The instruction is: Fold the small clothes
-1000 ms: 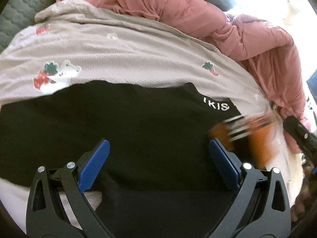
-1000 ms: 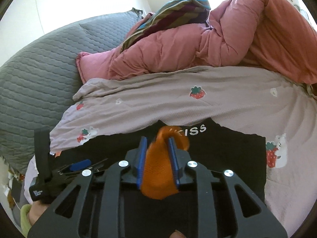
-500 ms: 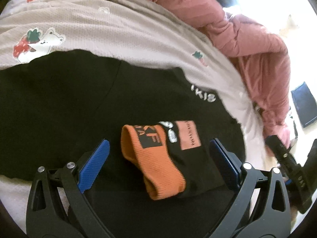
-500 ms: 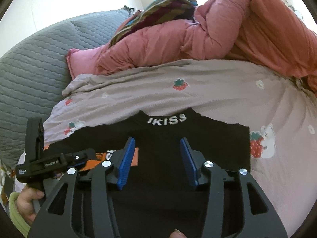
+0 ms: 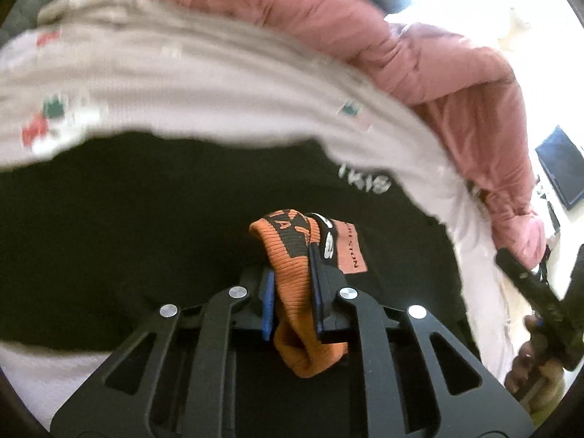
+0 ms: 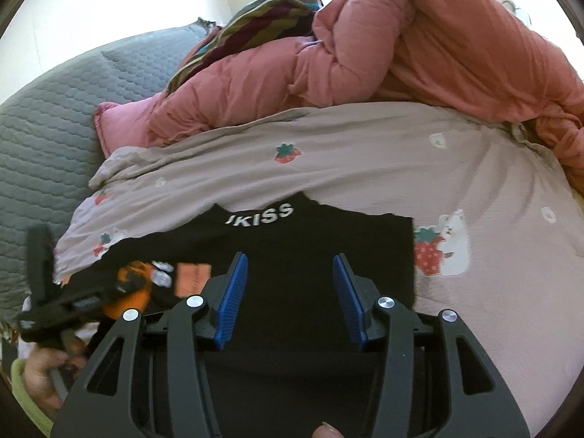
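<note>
An orange and black sock (image 5: 292, 255) lies folded on a black garment (image 5: 146, 219) with white lettering, spread on the bed. My left gripper (image 5: 292, 273) is shut on the sock's orange cuff, just above the black garment. In the right wrist view the sock (image 6: 138, 277) shows at the left, held by the left gripper (image 6: 120, 284). My right gripper (image 6: 290, 281) is open and empty over the black garment (image 6: 310, 248), its blue pads (image 6: 233, 292) wide apart.
A pale sheet with strawberry prints (image 6: 365, 153) covers the bed. A bunched pink duvet (image 6: 401, 43) lies along the far side, with a striped cloth (image 6: 255, 22) on it. A grey quilted cushion (image 6: 47, 116) stands at the left.
My right gripper let go of the sock and opened, leaving it on the black garment. My left gripper moved onto the sock and shut on its orange cuff.
</note>
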`<act>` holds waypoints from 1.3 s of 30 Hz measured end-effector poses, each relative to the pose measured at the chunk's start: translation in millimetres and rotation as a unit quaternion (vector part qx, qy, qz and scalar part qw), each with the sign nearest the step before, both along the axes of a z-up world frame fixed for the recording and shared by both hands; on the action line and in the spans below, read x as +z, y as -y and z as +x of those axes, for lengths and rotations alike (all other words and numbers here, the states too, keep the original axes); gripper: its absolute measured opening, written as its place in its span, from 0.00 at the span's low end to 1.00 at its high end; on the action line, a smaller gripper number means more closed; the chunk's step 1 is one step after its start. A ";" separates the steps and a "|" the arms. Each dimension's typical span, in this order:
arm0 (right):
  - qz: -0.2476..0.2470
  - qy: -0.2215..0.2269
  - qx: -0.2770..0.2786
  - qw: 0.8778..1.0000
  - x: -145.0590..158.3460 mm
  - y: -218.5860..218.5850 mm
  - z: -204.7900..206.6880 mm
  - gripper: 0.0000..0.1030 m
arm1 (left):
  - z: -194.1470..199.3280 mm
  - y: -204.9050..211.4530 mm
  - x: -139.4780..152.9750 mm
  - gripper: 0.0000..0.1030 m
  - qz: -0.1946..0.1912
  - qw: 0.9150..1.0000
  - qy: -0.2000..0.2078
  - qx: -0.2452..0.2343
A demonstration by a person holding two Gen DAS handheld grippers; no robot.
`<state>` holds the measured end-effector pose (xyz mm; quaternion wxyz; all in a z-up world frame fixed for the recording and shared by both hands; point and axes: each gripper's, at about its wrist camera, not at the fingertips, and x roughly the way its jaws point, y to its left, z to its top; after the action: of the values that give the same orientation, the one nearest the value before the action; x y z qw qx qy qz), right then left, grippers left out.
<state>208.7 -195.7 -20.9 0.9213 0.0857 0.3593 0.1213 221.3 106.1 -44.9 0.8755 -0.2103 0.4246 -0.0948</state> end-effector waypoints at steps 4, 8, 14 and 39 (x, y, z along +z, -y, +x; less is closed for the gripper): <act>-0.014 -0.001 -0.011 1.000 -5.1 5.3 -0.8 0.46 | -3.7 -11.2 14.8 0.09 0.022 0.999 0.025 0.018; -0.026 -0.008 -0.018 0.999 -12.1 5.6 0.4 0.46 | 1.3 -22.7 6.8 0.18 0.055 0.998 -0.010 0.033; -0.047 -0.009 -0.002 0.999 -17.7 -5.3 2.1 0.46 | -4.9 -49.7 14.9 0.31 0.030 0.998 -0.005 0.062; -0.075 -0.085 -0.055 0.992 -73.3 45.3 24.5 0.12 | 8.0 -10.7 -19.0 0.35 0.069 0.996 -0.054 0.005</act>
<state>233.2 -241.0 -94.3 0.8963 0.0461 0.4395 0.0357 229.4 116.8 -64.0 0.8641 -0.1563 0.4759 -0.0490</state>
